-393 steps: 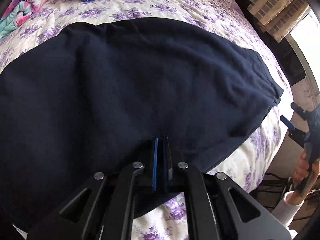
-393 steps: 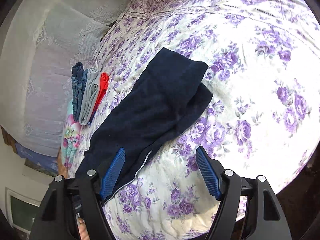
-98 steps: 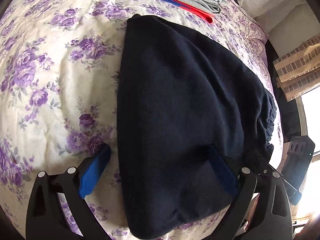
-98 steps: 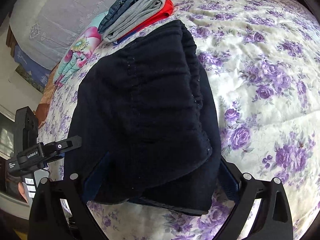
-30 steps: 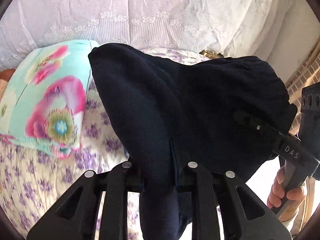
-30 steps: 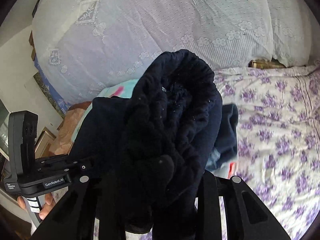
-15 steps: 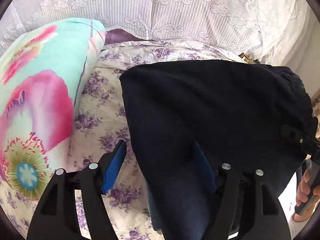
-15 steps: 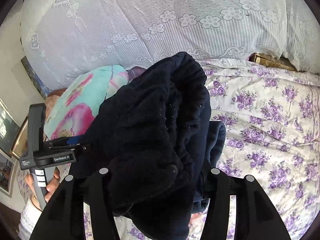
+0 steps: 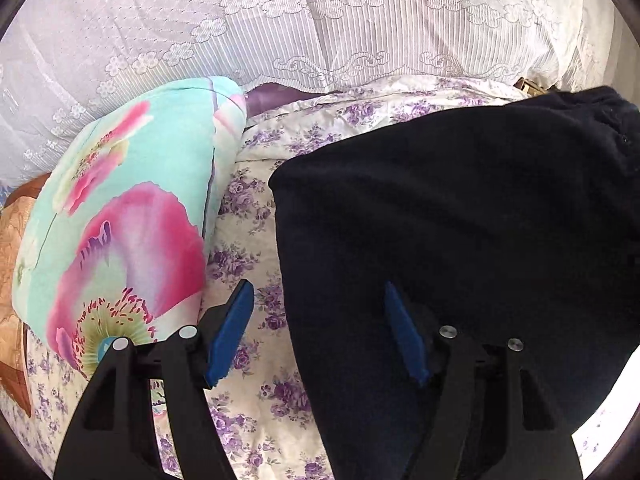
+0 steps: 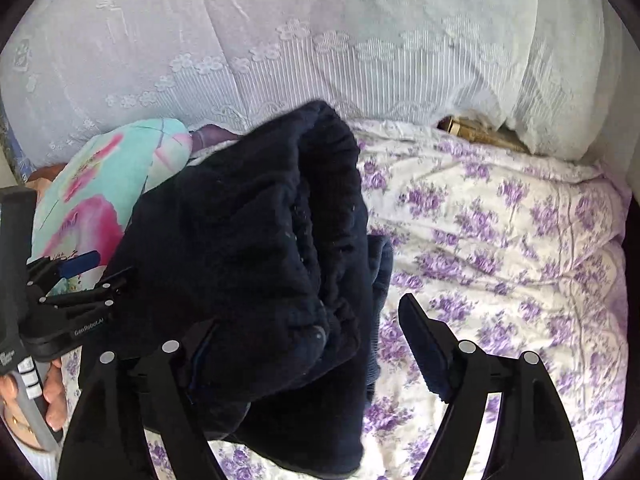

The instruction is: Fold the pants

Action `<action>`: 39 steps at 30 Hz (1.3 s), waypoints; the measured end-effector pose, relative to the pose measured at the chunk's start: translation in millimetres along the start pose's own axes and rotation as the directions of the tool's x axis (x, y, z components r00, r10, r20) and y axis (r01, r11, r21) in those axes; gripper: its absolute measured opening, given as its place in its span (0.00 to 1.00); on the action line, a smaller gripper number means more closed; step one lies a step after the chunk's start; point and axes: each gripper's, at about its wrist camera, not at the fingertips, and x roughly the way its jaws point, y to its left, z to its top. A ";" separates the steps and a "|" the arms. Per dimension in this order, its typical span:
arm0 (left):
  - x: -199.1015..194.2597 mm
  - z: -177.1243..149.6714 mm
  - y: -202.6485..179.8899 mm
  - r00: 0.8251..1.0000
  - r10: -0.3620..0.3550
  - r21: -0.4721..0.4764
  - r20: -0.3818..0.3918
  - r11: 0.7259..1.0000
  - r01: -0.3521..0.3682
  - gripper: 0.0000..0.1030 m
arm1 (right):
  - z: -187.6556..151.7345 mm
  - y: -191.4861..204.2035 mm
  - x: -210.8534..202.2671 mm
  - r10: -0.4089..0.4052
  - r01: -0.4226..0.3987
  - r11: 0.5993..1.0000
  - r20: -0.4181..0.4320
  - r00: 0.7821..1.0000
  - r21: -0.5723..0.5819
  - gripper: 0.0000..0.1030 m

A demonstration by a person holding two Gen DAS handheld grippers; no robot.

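The folded dark navy pants (image 9: 460, 232) lie in a thick bundle near the head of the bed; in the right wrist view the pants (image 10: 248, 248) show their gathered waistband on top. My left gripper (image 9: 318, 328) is open, its right finger against the bundle's left edge and its left finger over the bedspread. My right gripper (image 10: 316, 344) is open, with the bundle's near end lying between its jaws and hiding the left finger. The left gripper (image 10: 80, 276) also shows in the right wrist view at the bundle's left side.
A turquoise and pink floral pillow (image 9: 120, 220) lies just left of the pants. White lace-covered pillows (image 9: 320, 32) stand along the head of the bed. A purple floral bedspread (image 10: 500, 240) extends to the right. Blue denim (image 10: 382, 264) peeks from under the bundle.
Both grippers have opened and let go of the pants, which moved from held in the air to resting by the pillows. The left gripper has drawn back slightly to the left.
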 end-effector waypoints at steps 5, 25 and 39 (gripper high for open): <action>-29.3 -8.1 -4.5 0.999 0.020 0.021 0.047 1.000 -0.021 0.62 | -6.5 9.3 -29.5 0.028 -0.028 1.000 0.083 0.996 -0.006 0.75; -297.0 -324.4 -13.4 0.954 -0.027 -0.026 0.300 0.999 0.036 0.95 | -320.6 73.7 -221.6 -0.115 0.106 0.993 0.231 0.966 0.053 0.96; -335.9 -361.8 -10.4 0.942 0.003 -0.048 0.335 0.999 0.014 0.95 | -337.5 90.5 -261.8 -0.182 0.169 0.983 0.287 0.940 0.069 0.96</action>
